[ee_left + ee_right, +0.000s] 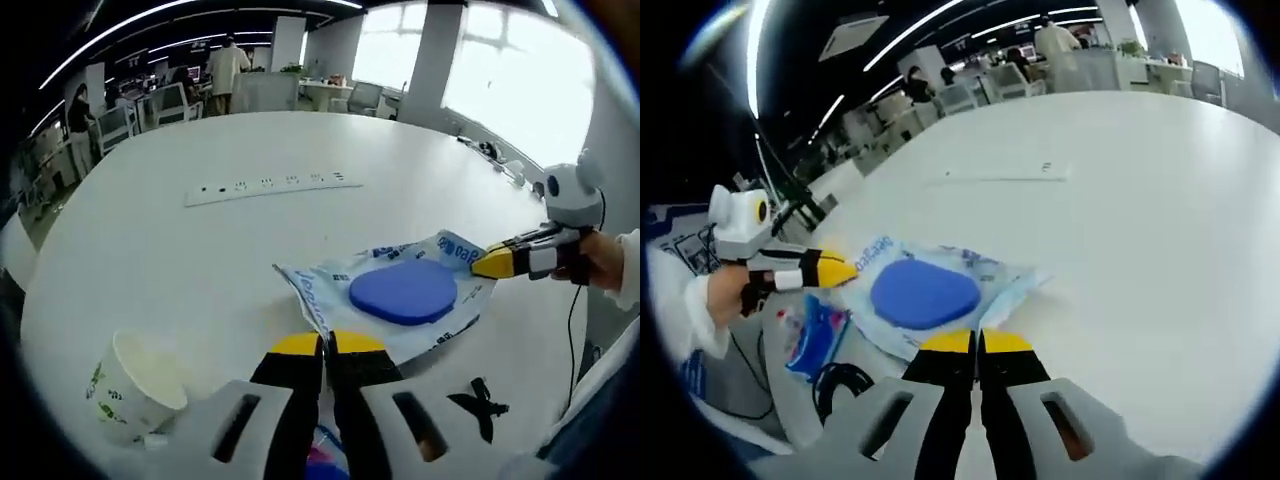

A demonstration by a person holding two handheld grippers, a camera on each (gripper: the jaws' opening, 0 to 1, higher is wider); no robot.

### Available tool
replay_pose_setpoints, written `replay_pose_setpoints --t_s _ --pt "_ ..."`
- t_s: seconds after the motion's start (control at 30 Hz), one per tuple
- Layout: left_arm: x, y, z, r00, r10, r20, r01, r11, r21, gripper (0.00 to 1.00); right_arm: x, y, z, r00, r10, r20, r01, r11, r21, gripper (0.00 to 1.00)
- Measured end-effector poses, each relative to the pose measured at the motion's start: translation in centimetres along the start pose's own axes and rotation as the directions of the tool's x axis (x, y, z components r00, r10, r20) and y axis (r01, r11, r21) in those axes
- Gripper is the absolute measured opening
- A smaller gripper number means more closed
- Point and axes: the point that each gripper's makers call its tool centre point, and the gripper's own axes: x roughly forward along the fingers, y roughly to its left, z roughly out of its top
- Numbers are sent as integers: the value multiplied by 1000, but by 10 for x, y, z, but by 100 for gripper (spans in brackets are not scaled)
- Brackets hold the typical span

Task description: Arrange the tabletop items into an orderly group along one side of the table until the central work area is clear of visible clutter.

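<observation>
Near the table edge by the paper cup, the left gripper and right gripper each pinch an opposite edge of the soft, crinkly, light packet, best carried taut by both edges.

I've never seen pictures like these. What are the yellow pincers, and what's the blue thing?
A person holds a pincer tool in each hand, and a camera rides on each tool. The left gripper and the right gripper are the two tools. Both are shut on edges of a crinkly packet that has a blue pad on it. It sits on a big white table. A paper cup lies tipped over, and a power strip sits farther off.
</observation>
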Motion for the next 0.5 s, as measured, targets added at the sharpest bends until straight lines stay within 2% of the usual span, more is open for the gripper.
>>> replay_pose_setpoints --t_s 0.23,0.43,0.5 --pt "7 4 -3 1000 5 -9 -5 1000 -1 0 5 -4 -3 1000 -2 -2 2 1000 27 0" --pt "17 6 -18 998 17 -62 -16 1000 27 0 11 -5 -16 1000 -3 -20 4 999 32 0" --pt "20 7 -22 997 27 -75 -25 999 34 0 10 -6 -15 1000 0 -6 0 999 43 0"
